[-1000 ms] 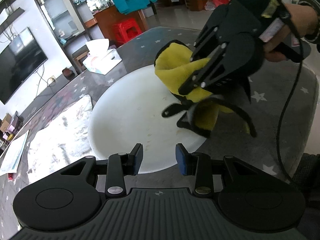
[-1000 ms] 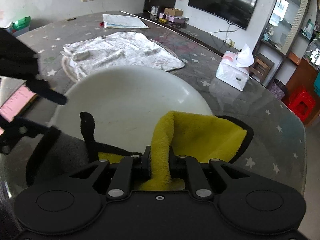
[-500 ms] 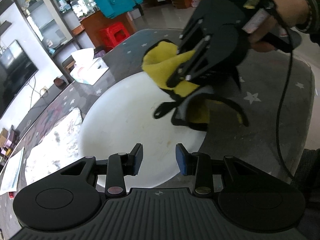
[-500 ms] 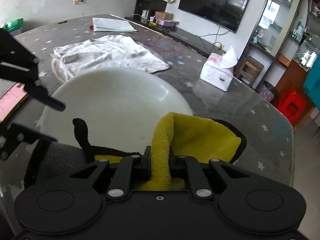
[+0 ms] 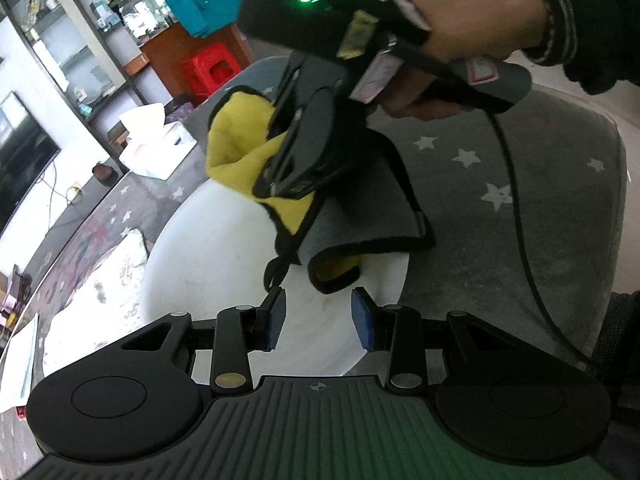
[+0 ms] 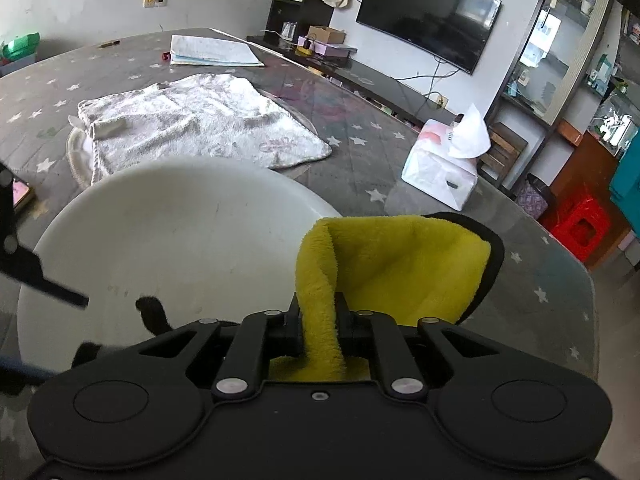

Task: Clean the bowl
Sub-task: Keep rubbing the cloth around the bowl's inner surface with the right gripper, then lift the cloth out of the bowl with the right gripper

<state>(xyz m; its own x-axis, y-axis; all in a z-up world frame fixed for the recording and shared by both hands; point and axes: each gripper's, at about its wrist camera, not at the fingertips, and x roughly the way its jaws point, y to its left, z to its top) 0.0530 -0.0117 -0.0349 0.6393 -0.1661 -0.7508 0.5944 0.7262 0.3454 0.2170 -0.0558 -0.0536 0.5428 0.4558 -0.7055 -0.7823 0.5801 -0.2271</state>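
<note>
A large white bowl (image 5: 224, 256) (image 6: 180, 240) sits on the dark star-patterned table. My right gripper (image 6: 318, 312) (image 5: 276, 188) is shut on a yellow and grey cloth (image 6: 384, 264) (image 5: 240, 148) and holds it lifted over the bowl's right side. The cloth's grey side and black loop (image 5: 276, 272) hang down above the bowl. My left gripper (image 5: 318, 320) is open and empty, its blue pads (image 5: 277, 318) over the bowl's near rim, just below the hanging cloth.
A white towel (image 6: 192, 120) (image 5: 100, 292) lies spread beyond the bowl. A tissue box (image 6: 444, 164) (image 5: 156, 148) stands further back. Papers (image 6: 212, 52) lie at the table's far side. A phone (image 6: 20, 196) lies at the left edge.
My right gripper has lifted the cloth up off the bowl. My left gripper has moved in closer under it.
</note>
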